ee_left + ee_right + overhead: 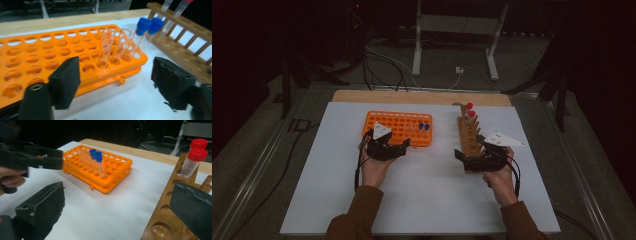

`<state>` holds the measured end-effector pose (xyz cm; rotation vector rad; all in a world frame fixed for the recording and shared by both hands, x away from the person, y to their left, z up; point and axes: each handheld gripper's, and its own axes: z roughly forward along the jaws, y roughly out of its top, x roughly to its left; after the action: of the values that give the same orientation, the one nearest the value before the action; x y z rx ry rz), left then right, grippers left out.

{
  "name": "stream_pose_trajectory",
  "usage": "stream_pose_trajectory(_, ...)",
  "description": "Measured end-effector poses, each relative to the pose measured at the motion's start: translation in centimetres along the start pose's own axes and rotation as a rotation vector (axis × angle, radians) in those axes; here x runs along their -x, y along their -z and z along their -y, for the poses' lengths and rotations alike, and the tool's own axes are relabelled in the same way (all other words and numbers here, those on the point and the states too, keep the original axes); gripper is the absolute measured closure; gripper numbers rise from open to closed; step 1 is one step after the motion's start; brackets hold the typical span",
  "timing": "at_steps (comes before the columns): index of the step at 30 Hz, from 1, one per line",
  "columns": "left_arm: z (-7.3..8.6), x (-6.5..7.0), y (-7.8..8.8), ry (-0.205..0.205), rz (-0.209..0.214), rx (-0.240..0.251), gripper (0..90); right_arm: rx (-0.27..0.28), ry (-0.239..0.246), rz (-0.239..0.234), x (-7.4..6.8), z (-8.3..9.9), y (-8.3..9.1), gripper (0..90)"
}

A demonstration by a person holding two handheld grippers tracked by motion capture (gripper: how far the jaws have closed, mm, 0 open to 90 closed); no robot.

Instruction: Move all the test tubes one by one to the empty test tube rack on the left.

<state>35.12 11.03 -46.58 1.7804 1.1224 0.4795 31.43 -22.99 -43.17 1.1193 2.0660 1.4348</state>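
Note:
An orange tube rack (394, 125) lies left of centre on the white board. Two blue-capped tubes (147, 25) and two clear uncapped tubes (107, 45) stand at its right end. My left gripper (388, 144) hovers at the rack's near edge, open; nothing lies between its black pads (66, 82). A wooden tube rack (468, 135) runs away from me on the right, with two red-capped tubes (196, 155) at its far end. My right gripper (479, 155) is at that rack's near end, open, its right pad (192, 212) by the wood (162, 220).
The white board (427, 195) covers a wooden table top (412, 96). Behind the table, cables and white stand legs (417, 50) sit on the dark floor. A metal rail (257, 170) runs along the left side.

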Motion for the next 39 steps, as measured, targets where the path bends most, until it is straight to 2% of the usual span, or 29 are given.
stream_pose_trajectory(4,0.4,-0.1,2.1,0.011,-0.008,0.041,15.5,-0.001,0.002,0.000,-0.1,0.0,-0.1,0.2)
stream_pose_trajectory(6,0.6,-0.1,3.1,0.006,-0.011,0.043,9.1,-0.003,0.003,0.000,-0.1,0.1,-0.1,0.2)
stream_pose_trajectory(8,0.9,-0.1,4.0,0.003,-0.028,0.052,3.1,-0.006,0.003,0.000,-0.2,0.1,-0.2,0.2)
stream_pose_trajectory(10,1.2,-0.1,4.8,0.005,-0.058,0.059,1.1,-0.004,0.004,0.000,-0.2,0.1,-0.2,0.2)
stream_pose_trajectory(15,2.2,-0.2,6.6,0.002,-0.084,0.087,0.4,0.002,-0.004,0.007,0.1,0.1,0.0,0.2)
stream_pose_trajectory(17,2.6,-0.4,7.1,0.015,-0.086,0.113,0.4,0.004,-0.002,0.012,0.1,0.0,0.0,0.1)
stream_pose_trajectory(22,2.5,-0.6,7.0,0.034,-0.081,0.126,0.2,0.005,0.021,0.026,0.0,-0.3,-0.1,0.2)
stream_pose_trajectory(25,2.3,-0.2,7.2,-0.001,-0.097,0.124,0.1,0.011,0.032,0.040,0.2,-0.8,-0.1,0.2)
stream_pose_trajectory(27,2.2,-0.1,7.4,-0.007,-0.099,0.130,0.1,0.022,0.032,0.049,0.5,-1.2,-0.2,0.1)
stream_pose_trajectory(30,2.2,-0.2,7.8,0.015,-0.095,0.148,0.1,0.027,0.034,0.074,1.2,-2.0,-0.6,0.2)
stream_pose_trajectory(39,2.2,-1.2,8.5,0.059,-0.101,0.169,0.2,-0.016,-0.029,0.161,5.1,-2.7,-3.0,6.4)
